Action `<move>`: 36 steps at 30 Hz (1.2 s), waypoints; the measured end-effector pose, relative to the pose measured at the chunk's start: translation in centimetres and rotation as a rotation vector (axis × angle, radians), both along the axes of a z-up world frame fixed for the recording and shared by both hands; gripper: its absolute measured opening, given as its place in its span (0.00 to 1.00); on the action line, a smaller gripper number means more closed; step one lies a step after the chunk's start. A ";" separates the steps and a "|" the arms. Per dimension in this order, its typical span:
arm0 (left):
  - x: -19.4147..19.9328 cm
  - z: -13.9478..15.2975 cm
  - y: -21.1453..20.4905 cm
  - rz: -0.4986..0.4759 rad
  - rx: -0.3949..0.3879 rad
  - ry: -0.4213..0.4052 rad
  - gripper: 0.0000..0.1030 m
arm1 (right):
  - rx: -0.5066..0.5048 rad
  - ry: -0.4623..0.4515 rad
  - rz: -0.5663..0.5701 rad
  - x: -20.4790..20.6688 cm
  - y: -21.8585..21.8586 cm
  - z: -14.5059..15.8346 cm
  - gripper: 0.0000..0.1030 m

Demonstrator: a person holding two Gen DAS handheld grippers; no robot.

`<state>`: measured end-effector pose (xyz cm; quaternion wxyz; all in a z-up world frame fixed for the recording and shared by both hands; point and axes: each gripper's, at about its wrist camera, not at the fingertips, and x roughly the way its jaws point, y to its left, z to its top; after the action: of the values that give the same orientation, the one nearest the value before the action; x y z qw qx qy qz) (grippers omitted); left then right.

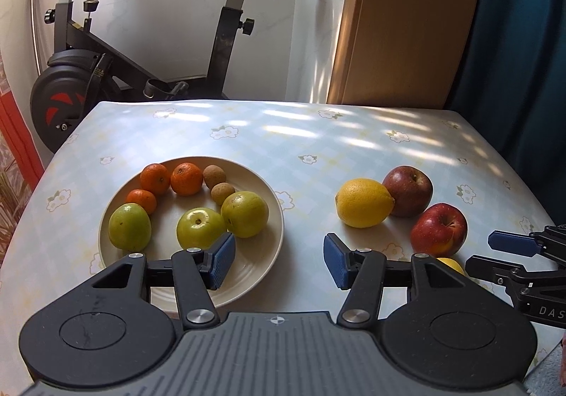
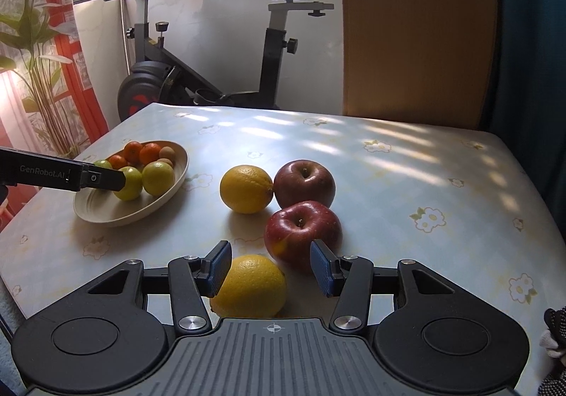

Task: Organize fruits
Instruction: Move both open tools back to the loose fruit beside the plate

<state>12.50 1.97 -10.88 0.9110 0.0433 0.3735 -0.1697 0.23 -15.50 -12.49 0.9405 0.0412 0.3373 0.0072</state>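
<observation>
Right wrist view: the near lemon (image 2: 249, 284) lies on the table (image 2: 406, 184) just under the right gripper (image 2: 271, 267), whose jaws stand parted; the left pad (image 2: 219, 265) sits against or just over the lemon's left shoulder, the right pad (image 2: 322, 267) hangs clear of it in front of the near apple (image 2: 302, 231), so the fruit is not pinched. Behind the near apple lies a darker far apple (image 2: 305, 184), and touching that on its left a far lemon (image 2: 246, 188). To the left, well apart from this group, stands the plate (image 2: 116, 212), holding green fruits (image 2: 158, 178), oranges (image 2: 148, 152) and two small brown fruits (image 2: 166, 152). One finger of the left gripper reaches over the plate's left side, hiding part of a green fruit.

Left wrist view: the left gripper (image 1: 279, 261) has its jaws spread and empty, the left pad (image 1: 222, 260) over the plate's (image 1: 258, 275) near right rim, just beside the middle green fruit (image 1: 200, 226), the right pad (image 1: 336, 260) over bare table (image 1: 247, 134). Three green fruits, three oranges (image 1: 186, 179) and the two brown fruits (image 1: 214, 176) lie in an arc on the plate. On the right lie the far lemon (image 1: 364, 202), the far apple (image 1: 407, 191) and the near apple (image 1: 438, 229); only a sliver of the near lemon (image 1: 451, 263) shows (the rest is hidden by the gripper's linkage). Fingers of the right gripper (image 1: 495, 254) enter at the right edge. An exercise bike (image 1: 141, 53) stands behind the table, against a pale wall.
</observation>
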 end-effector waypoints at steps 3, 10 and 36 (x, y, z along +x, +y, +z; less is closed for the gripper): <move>-0.3 -0.1 -0.2 0.010 -0.005 -0.003 0.56 | 0.003 -0.002 0.005 -0.3 -0.2 -0.1 0.45; -0.9 -0.5 -1.1 0.006 0.021 0.011 0.56 | -0.004 -0.013 0.016 -1.4 -0.4 -0.9 0.45; -2.1 -1.4 -3.1 -0.018 0.046 0.038 0.56 | 0.044 0.000 0.001 -1.3 -2.3 -2.7 0.45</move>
<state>10.44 -1.09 -12.32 0.9009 0.0645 0.3939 -0.1702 -1.11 -17.84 -15.22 0.9393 0.0617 0.3372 0.0149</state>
